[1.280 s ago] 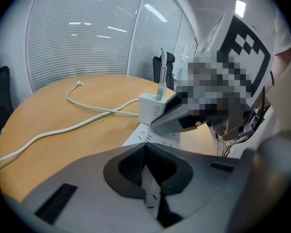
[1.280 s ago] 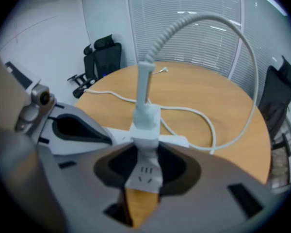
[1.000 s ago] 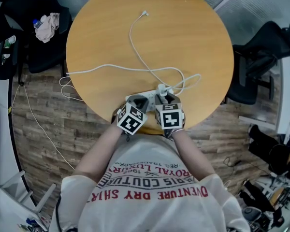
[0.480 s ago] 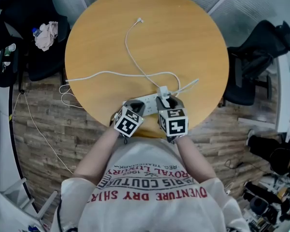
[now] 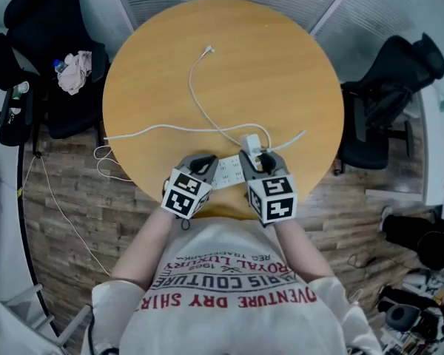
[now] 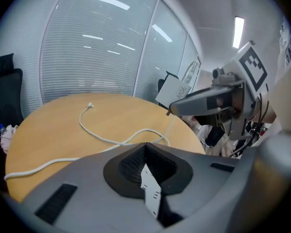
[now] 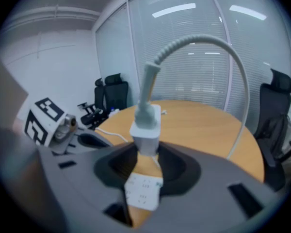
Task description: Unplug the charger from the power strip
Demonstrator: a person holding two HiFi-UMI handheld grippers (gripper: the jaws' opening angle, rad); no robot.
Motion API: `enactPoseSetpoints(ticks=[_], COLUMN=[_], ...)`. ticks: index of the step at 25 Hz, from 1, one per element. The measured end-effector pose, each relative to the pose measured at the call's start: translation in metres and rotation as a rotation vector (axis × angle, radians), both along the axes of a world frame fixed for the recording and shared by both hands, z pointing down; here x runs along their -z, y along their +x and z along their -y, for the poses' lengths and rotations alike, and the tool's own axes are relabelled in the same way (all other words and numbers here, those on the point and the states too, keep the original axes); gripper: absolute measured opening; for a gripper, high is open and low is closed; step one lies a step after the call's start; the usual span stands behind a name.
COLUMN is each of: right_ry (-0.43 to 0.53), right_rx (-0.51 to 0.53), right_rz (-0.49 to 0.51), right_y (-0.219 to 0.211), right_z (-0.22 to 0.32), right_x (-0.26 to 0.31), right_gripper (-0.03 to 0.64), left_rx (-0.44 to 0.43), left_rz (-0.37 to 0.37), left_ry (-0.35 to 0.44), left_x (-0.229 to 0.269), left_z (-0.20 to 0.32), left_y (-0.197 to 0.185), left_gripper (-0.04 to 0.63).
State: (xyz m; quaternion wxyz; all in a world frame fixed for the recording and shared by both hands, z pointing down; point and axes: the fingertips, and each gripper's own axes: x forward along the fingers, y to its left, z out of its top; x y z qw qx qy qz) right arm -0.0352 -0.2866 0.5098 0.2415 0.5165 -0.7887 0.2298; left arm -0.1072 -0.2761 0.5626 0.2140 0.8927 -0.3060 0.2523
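On the round wooden table (image 5: 281, 72), near its front edge, lies the white power strip (image 5: 229, 171). My left gripper (image 5: 205, 163) is shut on its left part; the left gripper view shows the strip (image 6: 150, 191) edge-on between the jaws. My right gripper (image 5: 253, 156) is shut on the white charger (image 5: 250, 142). In the right gripper view the charger (image 7: 146, 125) stands upright between the jaws, clear of the strip (image 7: 143, 193), with bare tabletop showing between them. The charger's white cable (image 5: 200, 102) curls across the table to a loose plug (image 5: 209, 49).
The strip's own cord (image 5: 140, 132) runs left and drops off the table edge to the wooden floor. A black chair (image 5: 388, 87) stands at the right, another with a cloth (image 5: 74, 72) at the left. Glass walls lie behind the table.
Both grippers have risen toward the camera and their marker cubes stand wider apart. The charger has come up with the right gripper. The left gripper has kept its hold on the strip.
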Motion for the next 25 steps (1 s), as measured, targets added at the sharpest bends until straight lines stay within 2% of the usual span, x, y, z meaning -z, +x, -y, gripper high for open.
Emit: enactPoseSetpoints(ticks=[6, 11, 17, 20, 25], right_ry=[0.119, 0.265, 0.363, 0.390, 0.446], right_rx=[0.016, 0.046, 0.090, 0.112, 0.140], right_rz=[0.037, 0.050, 0.086, 0.093, 0.127], right_y=[-0.001, -0.008, -0.019, -0.023, -0.033], right_z=[0.013, 0.022, 0.026, 0.025, 0.024], right_x=[0.042, 0.083, 0.114, 0.121, 0.132], right_gripper=[0.152, 0.152, 0.152, 0.152, 0.152], left_rx=[0.084, 0.163, 0.205, 0.244, 0.274], left_rz=[-0.092, -0.162, -0.218, -0.241, -0.237], left_ry=[0.146, 0.324, 0.513, 0.554, 0.546], left_x=[0.075, 0.146, 0.209, 0.225, 0.222], left_z=[0.025, 0.040, 0.040, 0.039, 0.039], left_y=[-0.010, -0.032, -0.059, -0.072, -0.091], left_gripper=[0.034, 0.034, 0.034, 0.034, 0.034])
